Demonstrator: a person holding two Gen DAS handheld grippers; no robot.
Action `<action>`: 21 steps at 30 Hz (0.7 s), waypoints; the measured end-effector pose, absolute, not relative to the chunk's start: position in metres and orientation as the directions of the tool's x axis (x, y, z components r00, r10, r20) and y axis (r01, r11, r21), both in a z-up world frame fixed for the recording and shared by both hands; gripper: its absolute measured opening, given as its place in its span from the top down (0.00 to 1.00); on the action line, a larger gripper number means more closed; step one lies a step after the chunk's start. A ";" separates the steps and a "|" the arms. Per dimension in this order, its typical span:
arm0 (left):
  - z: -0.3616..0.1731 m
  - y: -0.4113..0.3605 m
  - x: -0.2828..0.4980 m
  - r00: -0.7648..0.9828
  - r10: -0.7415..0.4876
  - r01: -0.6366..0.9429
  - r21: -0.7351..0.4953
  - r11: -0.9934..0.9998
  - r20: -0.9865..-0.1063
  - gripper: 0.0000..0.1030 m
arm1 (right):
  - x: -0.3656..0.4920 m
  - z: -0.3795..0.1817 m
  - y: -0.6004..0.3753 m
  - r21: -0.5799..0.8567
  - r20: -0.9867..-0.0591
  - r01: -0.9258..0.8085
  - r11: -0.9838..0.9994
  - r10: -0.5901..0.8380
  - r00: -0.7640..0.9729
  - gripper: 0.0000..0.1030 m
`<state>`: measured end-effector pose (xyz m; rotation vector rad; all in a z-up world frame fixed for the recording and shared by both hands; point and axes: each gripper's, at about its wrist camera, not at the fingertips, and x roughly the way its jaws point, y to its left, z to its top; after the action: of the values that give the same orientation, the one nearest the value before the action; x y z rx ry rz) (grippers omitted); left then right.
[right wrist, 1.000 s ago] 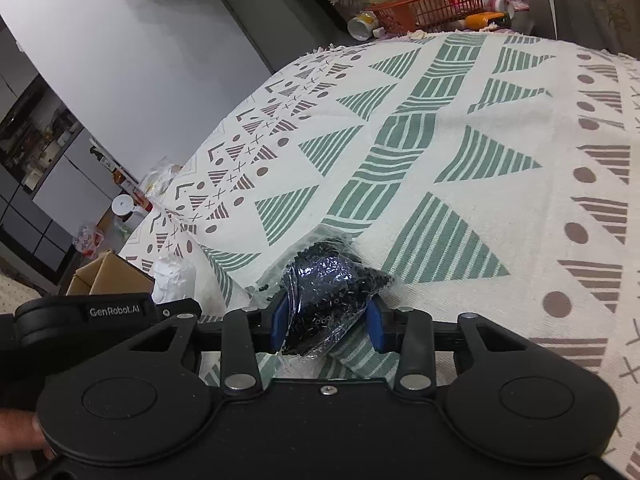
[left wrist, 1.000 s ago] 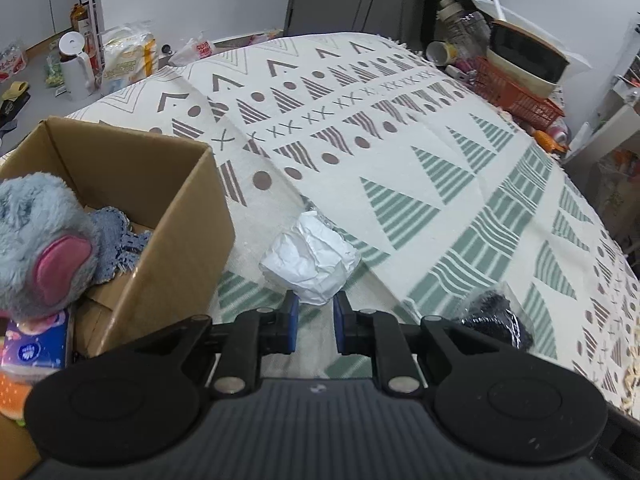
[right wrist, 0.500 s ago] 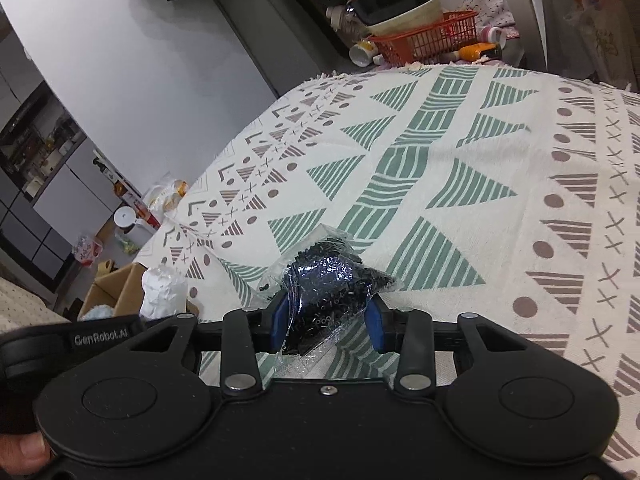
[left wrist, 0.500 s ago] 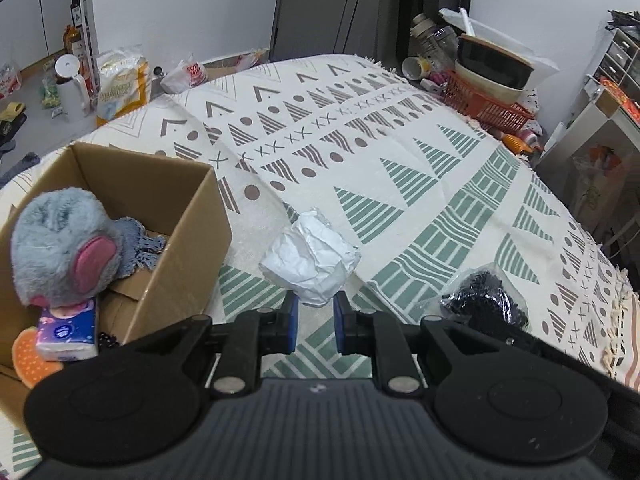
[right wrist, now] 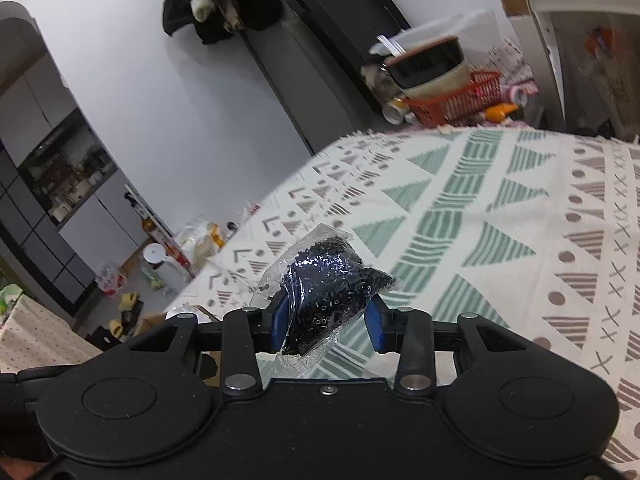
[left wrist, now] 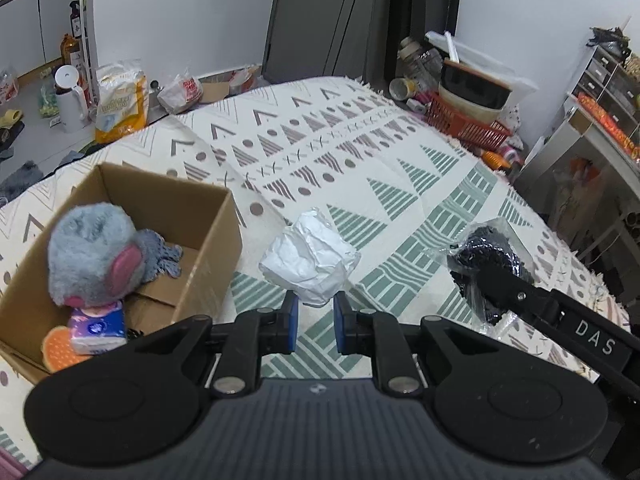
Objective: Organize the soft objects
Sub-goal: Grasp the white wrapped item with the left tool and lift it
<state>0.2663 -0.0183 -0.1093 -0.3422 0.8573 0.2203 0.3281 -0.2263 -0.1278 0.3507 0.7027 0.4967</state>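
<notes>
The cardboard box (left wrist: pixel 120 240) at the left is cut off at its near corner by the left gripper's body, and what lies under the grey plush toy (left wrist: pixel 94 256) inside it is mostly hidden; only a tissue pack (left wrist: pixel 98 326) and an orange sponge-like piece (left wrist: pixel 58 350) show beside it. The left gripper (left wrist: pixel 313 322) holds the white wrapped bundle (left wrist: pixel 310 260) by its lower edge, the blue pads narrow around it, though the contact itself is hard to make out. Further right, the right gripper (right wrist: pixel 326 318) clamps a clear bag of black bits (right wrist: pixel 330 292); its lower end hangs behind the gripper body. Everything sits over a cream cloth (left wrist: pixel 360 160) patterned with green and brown triangles, in a cluttered room with a red basket (left wrist: pixel 464 124) of bowls at the far edge and bags on the floor. Compared with a second ago, both grippers have risen: the bundle and the bag are lifted off the cloth, and more of the room shows.
</notes>
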 end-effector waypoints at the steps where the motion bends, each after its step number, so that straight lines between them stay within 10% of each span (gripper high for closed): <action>1: -0.106 -0.017 0.265 0.640 0.052 -0.324 -0.208 0.923 -0.766 0.84 | 0.327 -0.125 -0.224 0.461 -0.520 -0.318 0.829 0.542 0.660 0.63; 21: -0.068 0.050 0.217 0.671 0.004 -0.294 -0.262 0.919 -0.741 0.84 | 0.285 -0.084 -0.166 0.369 -0.518 -0.377 0.850 0.525 0.675 0.63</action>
<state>0.2167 0.0504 -0.0680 -0.3791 0.8224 0.1726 0.2847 -0.1662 -0.0838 0.2403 0.6548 0.5125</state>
